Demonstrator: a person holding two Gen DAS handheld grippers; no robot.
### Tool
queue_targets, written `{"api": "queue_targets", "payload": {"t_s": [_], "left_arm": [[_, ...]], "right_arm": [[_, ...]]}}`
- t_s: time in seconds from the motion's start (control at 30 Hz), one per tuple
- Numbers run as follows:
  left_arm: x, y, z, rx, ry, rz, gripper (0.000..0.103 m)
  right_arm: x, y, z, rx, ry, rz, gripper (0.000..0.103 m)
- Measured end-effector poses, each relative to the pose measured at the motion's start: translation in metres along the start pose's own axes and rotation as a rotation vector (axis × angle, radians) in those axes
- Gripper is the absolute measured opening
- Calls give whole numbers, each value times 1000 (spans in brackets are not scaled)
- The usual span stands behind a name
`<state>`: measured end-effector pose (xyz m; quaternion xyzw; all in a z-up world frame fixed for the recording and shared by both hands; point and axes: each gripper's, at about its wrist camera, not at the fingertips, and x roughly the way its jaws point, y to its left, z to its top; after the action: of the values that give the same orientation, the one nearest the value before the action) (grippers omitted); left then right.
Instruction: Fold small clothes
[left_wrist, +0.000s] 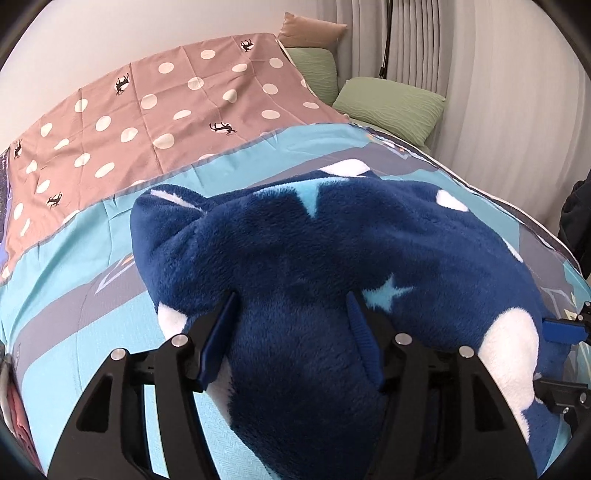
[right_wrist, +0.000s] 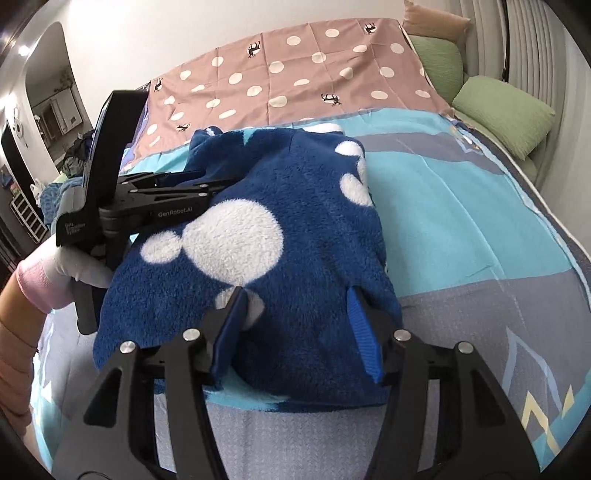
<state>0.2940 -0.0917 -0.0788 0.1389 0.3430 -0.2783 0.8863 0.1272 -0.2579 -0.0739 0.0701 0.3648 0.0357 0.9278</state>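
Observation:
A dark blue fleece garment (left_wrist: 332, 240) with white blobs and pale blue stars lies folded in a thick bundle on the bed. My left gripper (left_wrist: 291, 299) straddles its near end, jaws apart, with fleece bulging up between the blue pads (left_wrist: 218, 332). In the right wrist view the same garment (right_wrist: 295, 192) lies ahead, and my right gripper (right_wrist: 295, 295) stands open over its near edge with fleece between the fingers. The left gripper (right_wrist: 221, 181), held by a gloved hand (right_wrist: 74, 266), reaches in from the left onto the garment's far side.
The bed carries a light blue and grey patterned cover (right_wrist: 461, 221) and, further back, a brown sheet with white dots (left_wrist: 147, 110). Green pillows (left_wrist: 395, 107) and a tan cushion (left_wrist: 310, 31) lie at the head. A curtain (left_wrist: 498, 92) hangs to the right.

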Motion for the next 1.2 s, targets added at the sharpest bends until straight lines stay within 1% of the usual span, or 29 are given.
{"api": "queue_targets", "payload": {"t_s": [0.23, 0.37, 0.43, 0.47, 0.5, 0.57, 0.6, 0.67, 0.77, 0.83, 0.93, 1.03, 1.1, 1.2], "left_arm": [[0, -2, 0, -4, 3, 7, 61], [-1, -2, -1, -9, 1, 10, 61], [-2, -1, -1, -10, 1, 10, 61], [-2, -2, -1, -11, 0, 11, 61], [-2, -1, -1, -11, 0, 10, 61], [-2, -1, -2, -15, -4, 9, 61], [-3, -1, -2, -17, -5, 9, 61], [-4, 0, -3, -20, -9, 9, 61], [-4, 1, -4, -24, -11, 8, 61], [-4, 1, -4, -23, -11, 6, 61], [-4, 0, -4, -24, -11, 7, 61], [-4, 0, -3, -25, -11, 7, 61], [-4, 0, -3, -26, -10, 7, 61], [-4, 1, -4, -30, -10, 5, 61]], "right_arm": [[-7, -1, -1, 23, 9, -11, 57], [-25, 1, -9, 35, -2, -32, 57], [-38, -2, -18, 57, -14, -17, 66], [-44, -6, -24, 79, -16, 5, 70], [-47, -10, -28, 103, -14, 28, 81], [-50, -27, -40, 224, -3, 128, 93], [-48, -39, -47, 317, 9, 194, 95], [-40, -57, -55, 473, 45, 276, 96], [-19, -85, -71, 753, 130, 381, 97], [-12, -92, -73, 828, 129, 411, 98], [-6, -95, -62, 861, 83, 429, 101], [15, -91, -49, 883, 110, 433, 101], [27, -86, -40, 898, 142, 380, 101], [43, -77, -27, 884, 150, 329, 101]]}}
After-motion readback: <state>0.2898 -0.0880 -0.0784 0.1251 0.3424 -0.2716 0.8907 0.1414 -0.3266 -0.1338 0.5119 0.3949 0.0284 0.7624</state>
